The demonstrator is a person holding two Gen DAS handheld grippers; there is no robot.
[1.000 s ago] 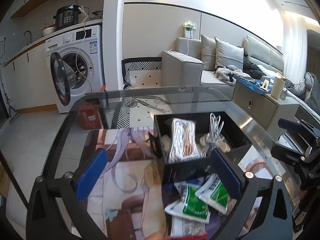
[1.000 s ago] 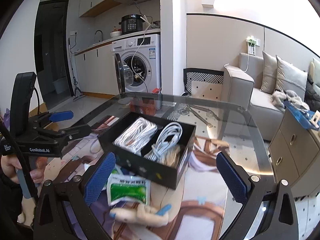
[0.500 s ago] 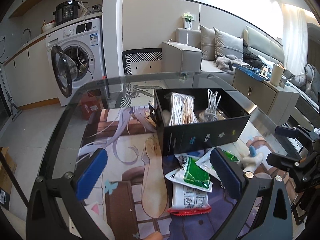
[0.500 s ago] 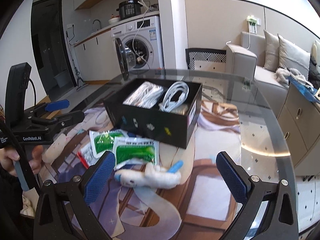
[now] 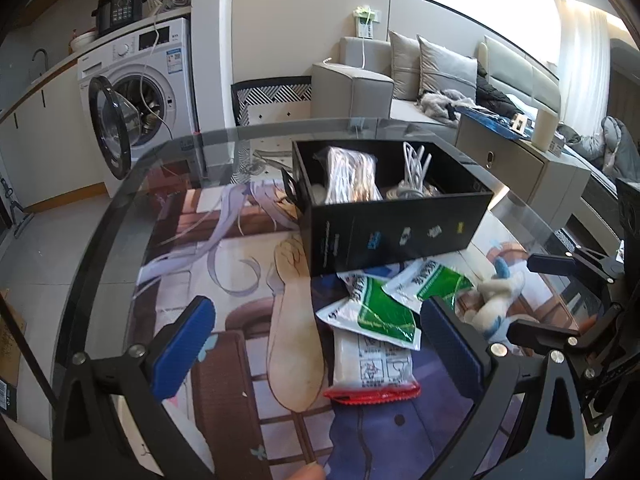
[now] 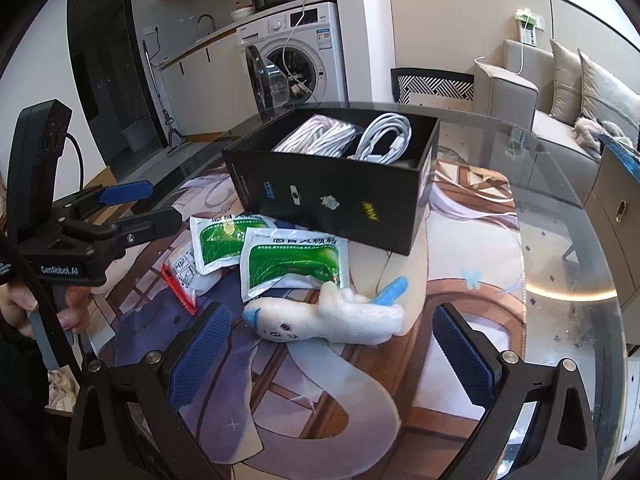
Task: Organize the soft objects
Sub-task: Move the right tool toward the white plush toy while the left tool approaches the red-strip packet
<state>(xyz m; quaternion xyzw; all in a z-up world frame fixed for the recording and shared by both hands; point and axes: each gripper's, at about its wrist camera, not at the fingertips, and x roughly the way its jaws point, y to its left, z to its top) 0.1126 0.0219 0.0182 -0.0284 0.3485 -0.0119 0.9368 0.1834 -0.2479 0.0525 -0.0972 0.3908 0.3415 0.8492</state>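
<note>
A black open box (image 6: 340, 196) (image 5: 396, 220) with bundled white cables (image 6: 384, 140) stands on the glass table. In front of it lie two green-and-white sachets (image 6: 294, 260) (image 5: 380, 308), a white packet with a red edge (image 5: 370, 368) (image 6: 182, 276), and a white plush toy with blue parts (image 6: 328, 316) (image 5: 496, 296). My right gripper (image 6: 332, 344) is open, just in front of the plush toy. My left gripper (image 5: 316, 344) is open above the packets, touching none.
The round glass table (image 6: 560, 240) lies over a printed cartoon mat (image 5: 248, 240). A washing machine with its door open (image 5: 132, 92), a grey sofa (image 5: 400, 80) and a low cabinet (image 5: 520, 168) stand beyond the table.
Both grippers have pulled back and tilted down. The sachets, the packet and the plush toy have come into fuller view in front of the box. Both stay open.
</note>
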